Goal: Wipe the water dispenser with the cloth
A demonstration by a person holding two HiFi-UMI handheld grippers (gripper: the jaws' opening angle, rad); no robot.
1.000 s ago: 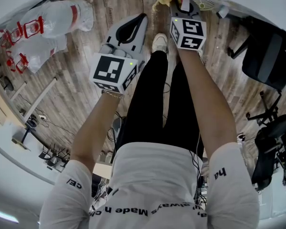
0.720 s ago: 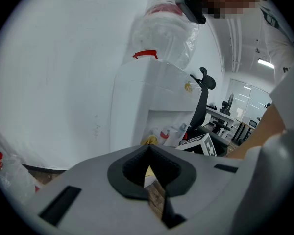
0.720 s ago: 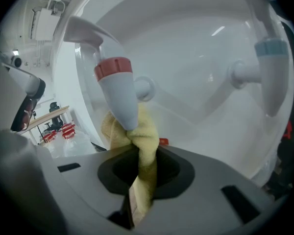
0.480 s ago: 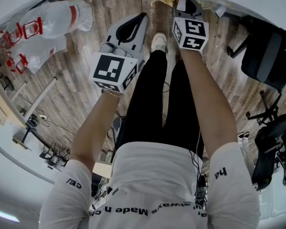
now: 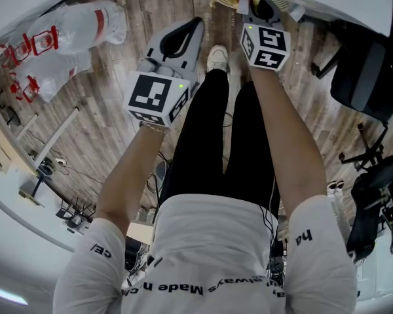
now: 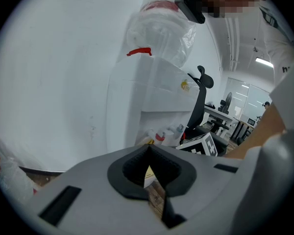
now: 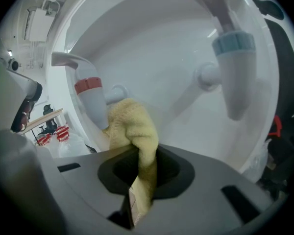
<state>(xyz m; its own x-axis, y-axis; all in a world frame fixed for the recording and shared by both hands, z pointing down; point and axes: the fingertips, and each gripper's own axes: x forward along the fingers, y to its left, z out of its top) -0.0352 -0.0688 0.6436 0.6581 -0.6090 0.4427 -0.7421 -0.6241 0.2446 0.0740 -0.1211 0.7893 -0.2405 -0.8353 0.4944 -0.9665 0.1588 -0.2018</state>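
cloth [image 7: 133,129] farther forward, yellow, bunched

Yellow cloth [image 7: 133,131]; white water dispenser [image 7: 157,58] w/ red-banded tap [image 7: 88,86] & blue-banded tap [image 7: 230,44]; brown wood-grain floor [image 5: 98,110].

Left gripper [image 6: 148,173] — jaws together, empty — faces water dispenser [image 6: 130,106].
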